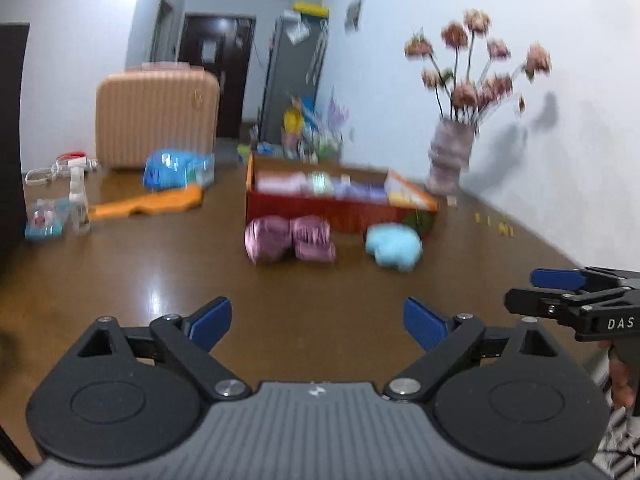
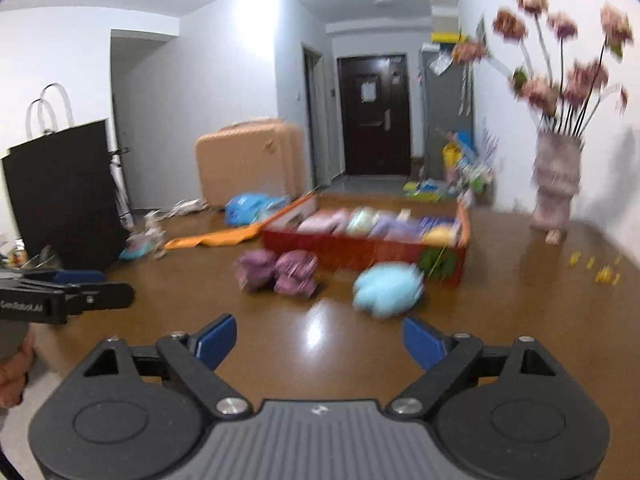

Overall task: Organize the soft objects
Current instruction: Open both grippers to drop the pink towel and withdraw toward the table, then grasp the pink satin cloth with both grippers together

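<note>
Two pink soft bundles (image 1: 290, 238) and a light blue soft toy (image 1: 394, 246) lie on the brown table in front of a red open box (image 1: 340, 204) filled with folded soft items. They show again in the right wrist view: the pink bundles (image 2: 276, 270), the blue toy (image 2: 386, 288), the box (image 2: 362, 246). My left gripper (image 1: 318, 322) is open and empty, well short of them. My right gripper (image 2: 320, 340) is open and empty, just short of the blue toy. Each gripper shows at the edge of the other's view (image 1: 560, 292) (image 2: 76, 288).
A vase of pink flowers (image 1: 452, 152) stands at the back right by the wall. An orange flat piece (image 1: 148, 202), a blue bag (image 1: 176, 168), a spray bottle (image 1: 78, 200) and a peach suitcase (image 1: 156, 116) are at the left. A dark bag (image 2: 64, 196) stands far left.
</note>
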The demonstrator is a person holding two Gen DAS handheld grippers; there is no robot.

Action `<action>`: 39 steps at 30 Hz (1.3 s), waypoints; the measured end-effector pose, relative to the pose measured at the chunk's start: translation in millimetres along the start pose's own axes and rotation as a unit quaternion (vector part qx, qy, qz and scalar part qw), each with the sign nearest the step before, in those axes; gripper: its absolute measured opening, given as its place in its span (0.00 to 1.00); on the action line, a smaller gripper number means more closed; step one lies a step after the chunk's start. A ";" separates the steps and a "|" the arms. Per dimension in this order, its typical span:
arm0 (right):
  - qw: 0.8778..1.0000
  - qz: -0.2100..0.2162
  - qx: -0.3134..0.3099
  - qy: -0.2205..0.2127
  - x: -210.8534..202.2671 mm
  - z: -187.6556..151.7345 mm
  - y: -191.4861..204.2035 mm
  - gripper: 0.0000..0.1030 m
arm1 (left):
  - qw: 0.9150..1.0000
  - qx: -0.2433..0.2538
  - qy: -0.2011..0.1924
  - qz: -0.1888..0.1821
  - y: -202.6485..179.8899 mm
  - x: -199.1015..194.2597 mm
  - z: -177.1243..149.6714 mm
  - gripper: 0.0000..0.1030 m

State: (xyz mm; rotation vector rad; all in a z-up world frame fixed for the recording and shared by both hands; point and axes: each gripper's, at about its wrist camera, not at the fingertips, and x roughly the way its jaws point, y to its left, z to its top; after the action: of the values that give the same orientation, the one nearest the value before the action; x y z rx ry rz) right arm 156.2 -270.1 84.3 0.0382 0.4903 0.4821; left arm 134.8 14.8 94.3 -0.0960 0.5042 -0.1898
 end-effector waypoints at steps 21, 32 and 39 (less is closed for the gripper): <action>0.999 0.013 0.035 0.017 144.7 37.7 -3.6 0.81 | 0.999 -0.004 -0.002 0.043 49.8 130.6 41.7 0.78; 0.994 0.017 0.060 0.088 279.9 66.8 -22.9 0.43 | 0.996 -0.063 0.049 -0.037 87.0 226.5 54.4 0.32; 0.996 0.021 0.031 0.086 280.9 61.9 -13.1 0.28 | 0.996 -0.058 0.052 -0.041 83.0 228.4 51.9 0.25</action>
State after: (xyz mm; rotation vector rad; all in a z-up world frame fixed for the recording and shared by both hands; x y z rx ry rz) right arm 407.5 -149.4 12.5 0.0676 0.6740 0.5143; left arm 369.3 51.7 20.6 -0.2212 0.6147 -0.2459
